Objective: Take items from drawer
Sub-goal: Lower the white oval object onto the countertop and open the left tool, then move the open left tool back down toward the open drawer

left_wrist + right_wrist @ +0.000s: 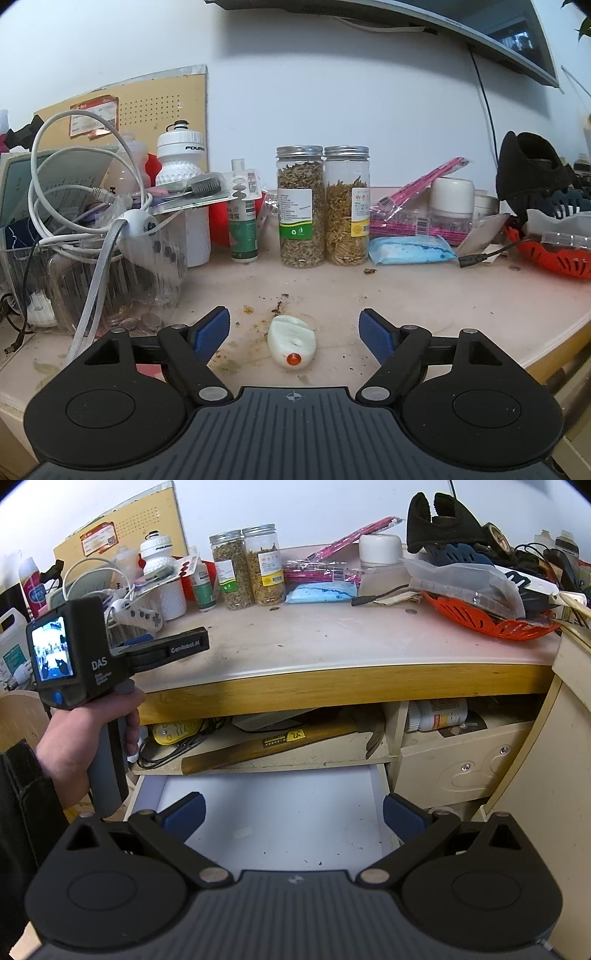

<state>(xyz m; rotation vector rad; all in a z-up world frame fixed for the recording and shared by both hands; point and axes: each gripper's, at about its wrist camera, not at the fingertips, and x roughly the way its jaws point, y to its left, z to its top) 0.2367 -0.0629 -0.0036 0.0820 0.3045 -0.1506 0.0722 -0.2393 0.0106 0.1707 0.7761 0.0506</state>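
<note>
My left gripper (294, 330) is spread wide, gripping nothing; a small white bottle (292, 346) with an orange cap lies on the desk (424, 291) between its fingers. My right gripper (293, 814), also spread and empty, hovers over the open white drawer (295, 812) at lower centre.

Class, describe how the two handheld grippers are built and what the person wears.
Both the left gripper and right gripper have black linkage arms, blue ribbed pads, silver pivots and a ridged grey base. The left unit's body reads DAS and GenRobot.AI, with a small screen and blue button. A dark sleeve shows.
</note>
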